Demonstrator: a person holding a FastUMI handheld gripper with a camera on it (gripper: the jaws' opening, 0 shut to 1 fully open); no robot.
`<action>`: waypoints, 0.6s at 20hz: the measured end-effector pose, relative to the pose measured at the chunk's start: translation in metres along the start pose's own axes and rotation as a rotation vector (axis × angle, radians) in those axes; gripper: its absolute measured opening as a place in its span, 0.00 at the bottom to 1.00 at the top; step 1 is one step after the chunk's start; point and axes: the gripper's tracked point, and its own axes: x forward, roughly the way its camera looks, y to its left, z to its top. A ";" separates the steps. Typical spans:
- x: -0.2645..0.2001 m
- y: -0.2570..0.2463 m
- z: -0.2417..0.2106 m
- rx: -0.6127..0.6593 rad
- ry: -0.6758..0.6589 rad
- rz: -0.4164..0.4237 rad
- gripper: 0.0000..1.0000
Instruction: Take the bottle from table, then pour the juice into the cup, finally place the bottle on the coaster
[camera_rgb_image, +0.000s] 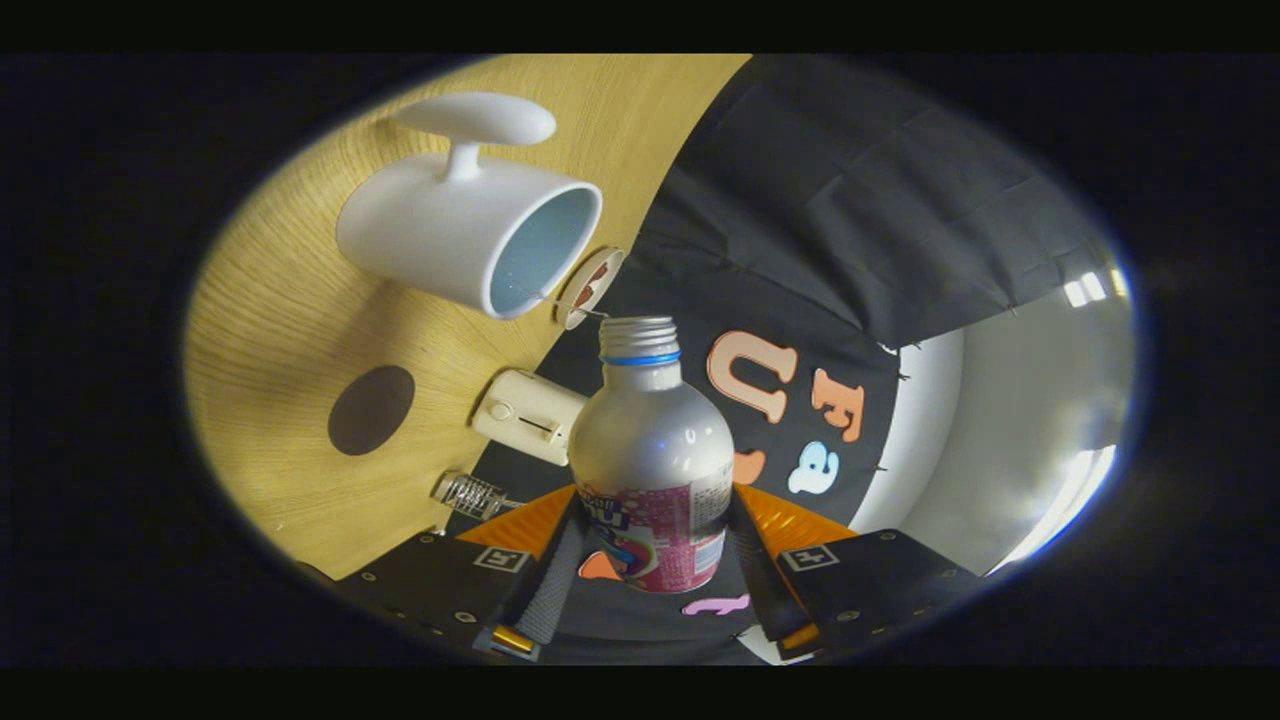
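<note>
Gripper (652, 590) fingers clamping glossy round-shouldered metal bottle (650, 450), threaded neck uncapped.

The base of the bottle (655, 470) is hidden between the fingers (545, 590) of the gripper (655, 600). A small round item (590, 287) beyond the cup (470, 225) is partly covered, possibly a lid. The bottle's label is blurred.

The counter (270, 330) was pale wood with fine grain. A white cup (440, 225) with a broad handle stood on it. Near the cup lay a dark brown round coaster (371, 409). Just beside the cup's rim sat a small round dish (588, 286). Farther from the cup were a cream box-shaped device (527, 415) and a small clear glass bottle (474, 494).
</note>
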 end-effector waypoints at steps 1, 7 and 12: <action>0.001 0.006 0.003 0.027 -0.004 0.017 0.76; -0.007 0.025 0.018 0.300 0.000 0.119 0.76; 0.003 0.011 -0.009 0.555 0.076 0.110 0.76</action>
